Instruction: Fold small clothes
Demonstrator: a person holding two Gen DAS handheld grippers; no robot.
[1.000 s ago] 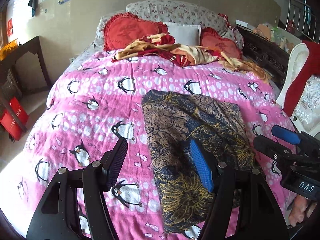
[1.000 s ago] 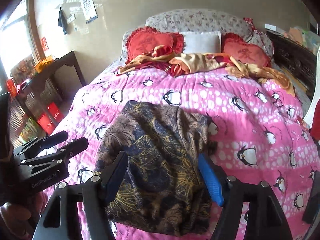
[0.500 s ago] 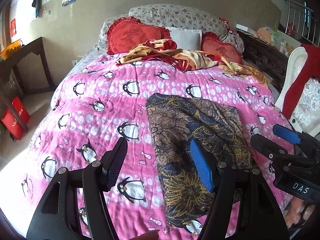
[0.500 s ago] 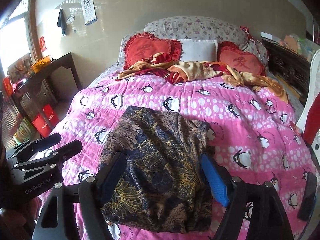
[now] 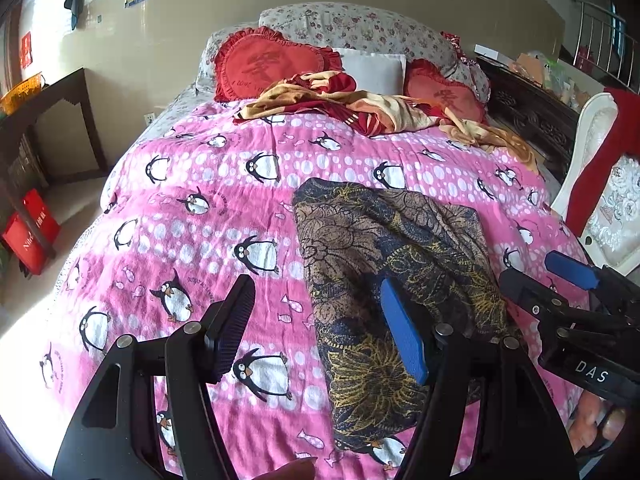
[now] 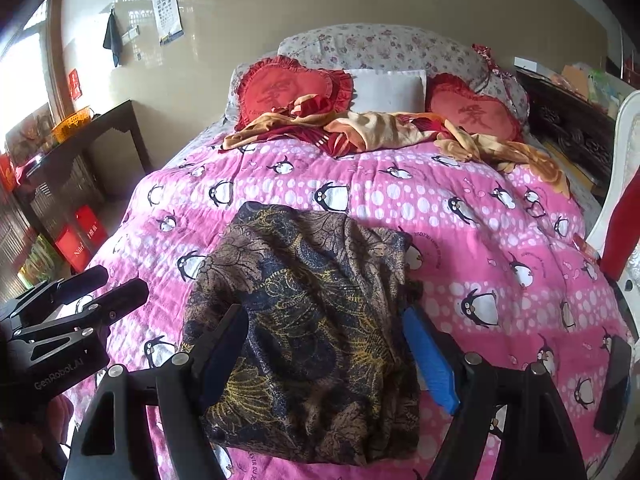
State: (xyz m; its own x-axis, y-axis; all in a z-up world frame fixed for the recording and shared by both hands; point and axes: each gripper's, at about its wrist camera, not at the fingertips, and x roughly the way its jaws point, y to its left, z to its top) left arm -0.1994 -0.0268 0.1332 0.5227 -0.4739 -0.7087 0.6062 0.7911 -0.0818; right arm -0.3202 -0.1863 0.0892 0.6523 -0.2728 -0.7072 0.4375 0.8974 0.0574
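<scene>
The dark floral garment (image 6: 308, 332) lay roughly flat w/ some wrinkles on the pink penguin blanket (image 6: 460, 216) near the foot of the bed, prob. spread there so a fold could start from its near edge. The left gripper (image 5: 320, 328) hung above the garment's left side and the right gripper (image 6: 332, 352) over its middle, both w/ jaws wide apart and holding nothing. Judging by that, 0 folds looked in hand yet.

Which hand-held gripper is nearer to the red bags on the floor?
Left. The left hand-held gripper is at the bed side facing the red bags. The right hand-held gripper is over the dark patterned garment, farther away.
</scene>
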